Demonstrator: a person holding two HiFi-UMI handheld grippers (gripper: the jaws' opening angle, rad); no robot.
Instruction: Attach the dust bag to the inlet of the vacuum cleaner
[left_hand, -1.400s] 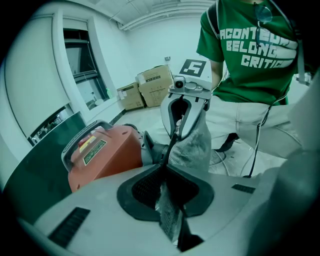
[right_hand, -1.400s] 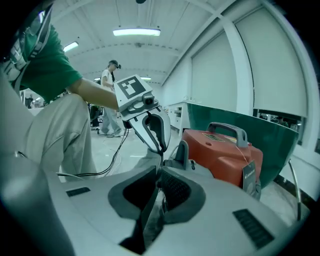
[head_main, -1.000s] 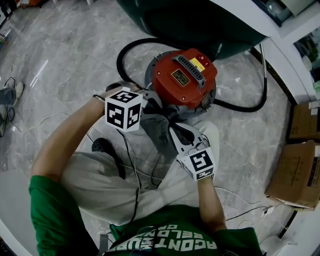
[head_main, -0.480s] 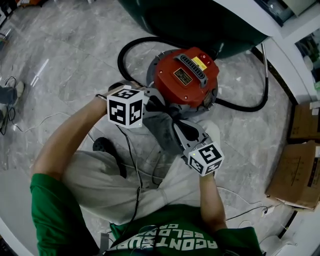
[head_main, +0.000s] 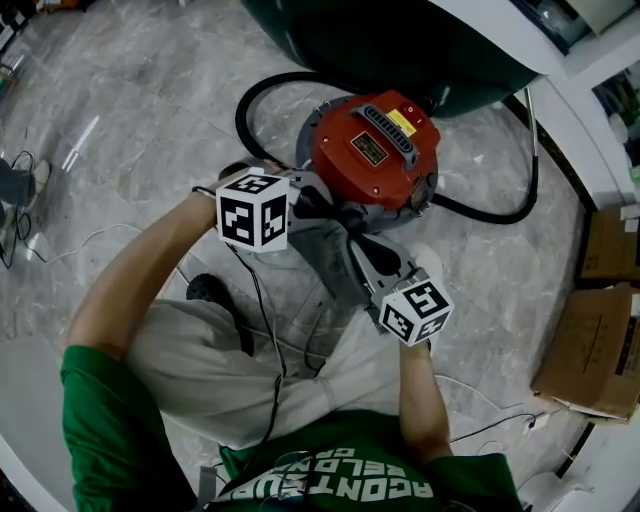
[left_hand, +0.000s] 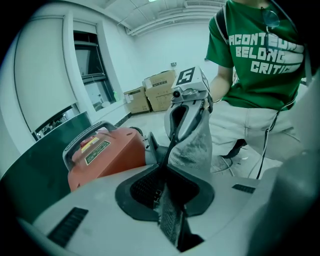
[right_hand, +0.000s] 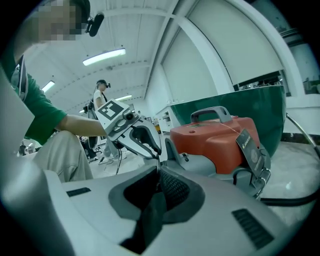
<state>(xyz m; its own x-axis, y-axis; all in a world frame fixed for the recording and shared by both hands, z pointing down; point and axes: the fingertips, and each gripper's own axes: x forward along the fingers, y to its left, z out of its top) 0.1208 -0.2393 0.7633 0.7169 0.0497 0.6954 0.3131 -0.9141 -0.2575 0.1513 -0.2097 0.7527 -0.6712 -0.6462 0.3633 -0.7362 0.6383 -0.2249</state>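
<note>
Grips the grey dust bag (head_main: 318, 258) with both sets of jaws closed tight on its fabric, left gripper (head_main: 303, 203) and right gripper (head_main: 352, 243). Swings the right outward since a second ago, drawing the bag against the red vacuum cleaner (head_main: 375, 150); probably not yet seated.

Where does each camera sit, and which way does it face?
Head view: on the person's head, facing down at the vacuum cleaner, dust bag, forearms and lap.
Left gripper view: on the left gripper, looking along its fingers toward the right gripper and green shirt.
Right gripper view: on the right gripper, facing the left gripper.
Shared: both gripper views show the vacuum cleaner.
</note>
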